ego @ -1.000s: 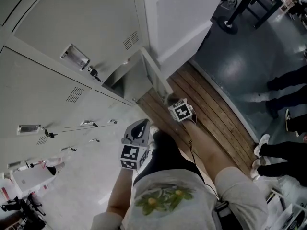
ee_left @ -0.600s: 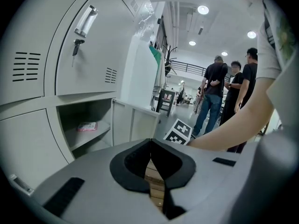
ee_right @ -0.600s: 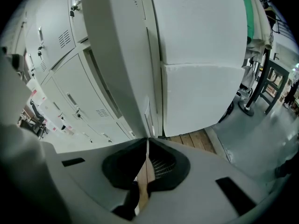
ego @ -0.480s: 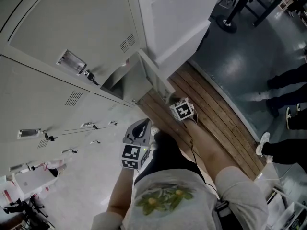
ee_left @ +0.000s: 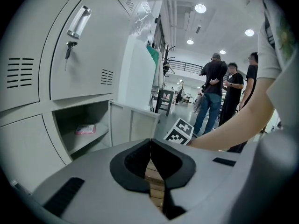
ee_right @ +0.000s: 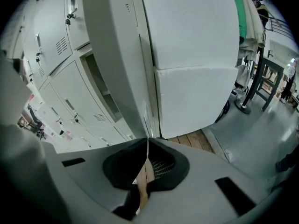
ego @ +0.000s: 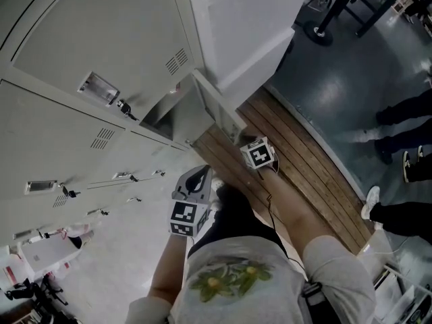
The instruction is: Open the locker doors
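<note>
The bottom locker (ego: pixel 177 117) stands open, its grey door (ego: pixel 217 105) swung out toward the wooden floor. My right gripper (ego: pixel 239 140) is at that door's outer edge. In the right gripper view the jaws (ee_right: pixel 148 146) have just closed further, and the door's thin edge (ee_right: pixel 145 120) is pinched between them. My left gripper (ego: pixel 198 175) hangs in front of the lockers with nothing in it. Its jaws (ee_left: pixel 151 146) are shut, pointing at the open compartment (ee_left: pixel 81 125), where a pink packet (ee_left: pixel 85 129) lies on the shelf.
Closed lockers (ego: pixel 101 86) with keys in their locks fill the left. A white panel (ego: pixel 243 32) stands right of the open door. Wooden floorboards (ego: pixel 297 174) run past it. People stand at the right (ego: pixel 405 120). A stand's round base (ego: pixel 322 36) sits at the far right.
The view has shifted slightly left. Both grippers stay where they were, the right one at the open door's edge.
</note>
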Tool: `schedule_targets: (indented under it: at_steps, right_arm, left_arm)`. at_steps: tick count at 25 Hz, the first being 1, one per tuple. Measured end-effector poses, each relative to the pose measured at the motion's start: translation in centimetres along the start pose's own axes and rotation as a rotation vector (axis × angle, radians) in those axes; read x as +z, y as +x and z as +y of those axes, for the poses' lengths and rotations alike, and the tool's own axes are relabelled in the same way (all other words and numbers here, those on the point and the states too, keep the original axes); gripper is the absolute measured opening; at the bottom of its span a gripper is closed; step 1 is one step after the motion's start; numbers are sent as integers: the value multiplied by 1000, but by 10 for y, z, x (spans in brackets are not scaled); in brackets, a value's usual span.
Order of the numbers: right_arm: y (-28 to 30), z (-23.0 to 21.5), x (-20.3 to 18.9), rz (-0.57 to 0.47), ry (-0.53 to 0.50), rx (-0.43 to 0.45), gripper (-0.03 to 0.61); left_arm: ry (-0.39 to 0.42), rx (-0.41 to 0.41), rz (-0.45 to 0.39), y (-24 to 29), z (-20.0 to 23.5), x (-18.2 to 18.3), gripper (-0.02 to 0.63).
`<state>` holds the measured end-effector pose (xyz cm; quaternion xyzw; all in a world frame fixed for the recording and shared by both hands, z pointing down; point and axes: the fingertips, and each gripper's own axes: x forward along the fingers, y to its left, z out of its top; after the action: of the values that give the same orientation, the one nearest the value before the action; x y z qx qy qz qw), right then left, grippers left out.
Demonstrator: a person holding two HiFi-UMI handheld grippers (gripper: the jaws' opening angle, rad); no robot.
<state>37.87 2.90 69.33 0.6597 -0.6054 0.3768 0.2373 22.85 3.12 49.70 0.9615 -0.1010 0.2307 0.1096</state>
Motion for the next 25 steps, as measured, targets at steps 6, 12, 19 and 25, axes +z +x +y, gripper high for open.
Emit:
schedule_targets:
  at_steps: [6,12,19,25]
  right_arm:
    - [-22,4,2,-64,46,33,29]
    - [-66,31,12,-193,139,100,29]
    - [-121,79,22,-306,199,220,29]
    - [-157,120,36,-377,176,292,29]
  left_arm:
    - [19,-5,-8,-1,-8,6,28]
    - [26,-12,-14,-4,-12,8,28]
    - [29,-28,-23,-10,-20,11,28]
    - [-3,-41,-37,-17,-20,7,28]
